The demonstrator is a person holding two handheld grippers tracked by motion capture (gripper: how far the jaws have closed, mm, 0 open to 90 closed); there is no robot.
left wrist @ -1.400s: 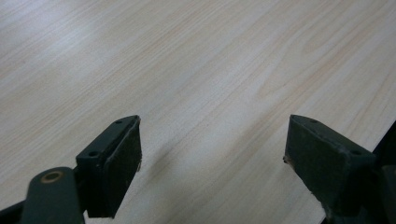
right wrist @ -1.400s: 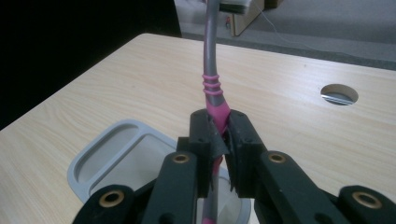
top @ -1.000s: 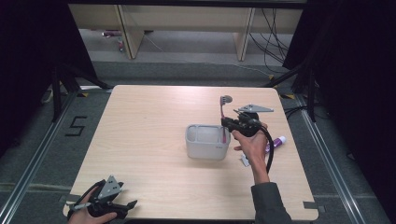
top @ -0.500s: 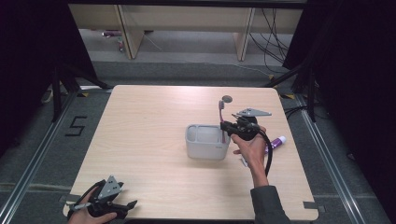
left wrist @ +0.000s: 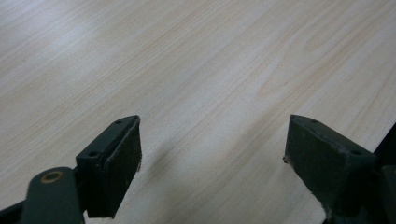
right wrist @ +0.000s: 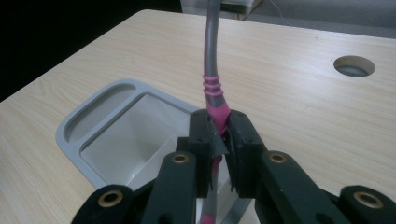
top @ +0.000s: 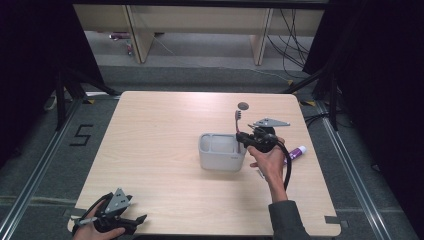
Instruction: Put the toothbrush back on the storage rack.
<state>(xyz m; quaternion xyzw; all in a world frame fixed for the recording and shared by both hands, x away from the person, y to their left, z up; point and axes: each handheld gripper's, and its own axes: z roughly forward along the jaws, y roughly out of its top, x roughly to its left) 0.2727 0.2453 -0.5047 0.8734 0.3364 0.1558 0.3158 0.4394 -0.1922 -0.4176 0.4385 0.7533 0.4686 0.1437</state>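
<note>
Over the right edge of the grey container [top: 222, 152], the right claw [top: 243, 137] is clenched on a toothbrush [top: 238, 121], and the right gripper view shows the black pads pinching its pink handle [right wrist: 218, 109] while the grey neck rises upward out of frame. In the high view the brush stands nearly upright, head at the top, with its lower end beside the container's right wall. Compared with a second ago, the claw and brush have drifted slightly toward the person and a little lower, so that the grip now sits closer to the container's rim rather than behind it; the brush's head, which stood up near the round hole [top: 243, 105] in the bench [top: 150, 150], now shows a bit farther from it. That small shift suggests the brush is being lined up for lowering into the larger compartment [right wrist: 140, 135] of the container, which looks empty, with a narrow slot alongside it. Judged from this, the carry is nearly done and what remains is the drop or placement, handle first. A purple-capped tube [top: 296, 152] lies on the bench just to the right of the person's right hand. At the near left corner, the left claw [top: 131, 222] rests released, its jaws wide apart over bare wood, idle.
</note>
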